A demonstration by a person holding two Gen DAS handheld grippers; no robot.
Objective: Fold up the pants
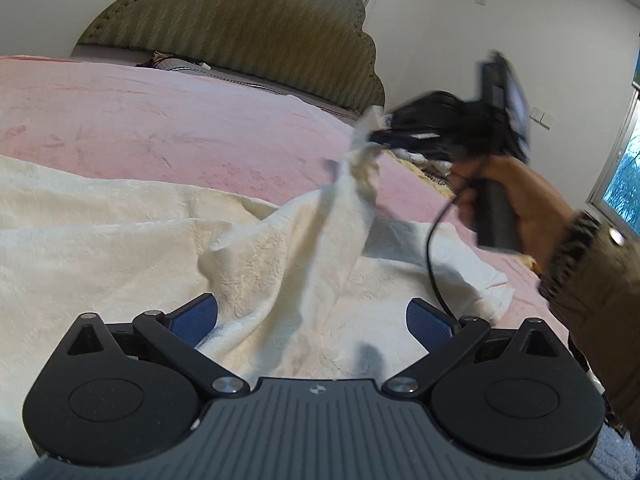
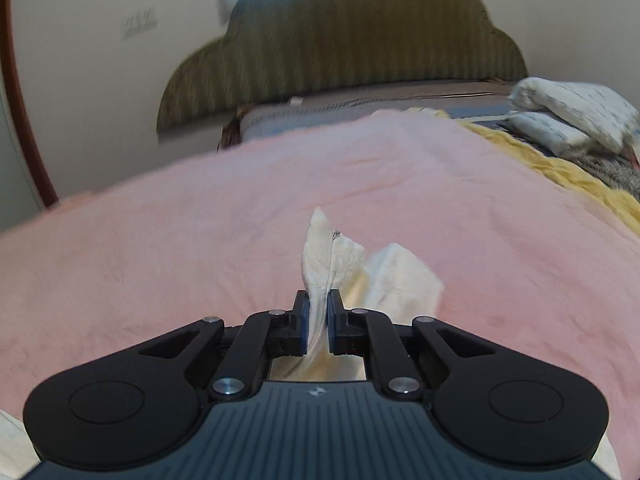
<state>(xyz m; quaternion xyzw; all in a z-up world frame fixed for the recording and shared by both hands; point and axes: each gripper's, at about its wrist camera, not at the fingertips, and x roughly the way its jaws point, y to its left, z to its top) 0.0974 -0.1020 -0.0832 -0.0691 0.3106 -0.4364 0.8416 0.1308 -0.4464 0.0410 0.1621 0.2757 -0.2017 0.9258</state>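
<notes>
L gripper (image 1: pixel 312 316) open over cream pants (image 1: pixel 120 240); R gripper (image 1: pixel 376 136) lifts corner.

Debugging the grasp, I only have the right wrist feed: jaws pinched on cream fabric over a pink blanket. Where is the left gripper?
Observer: The left gripper is open, hovering over the cream textured pants spread on the pink blanket; nothing sits between its blue pads.
Operator: How much cloth is lifted?
Observer: One corner only; the right gripper pulls it into a raised peak, the rest lies flat.
Operator: Anything trailing?
Observer: A black cable hangs from the person's hand.
</notes>
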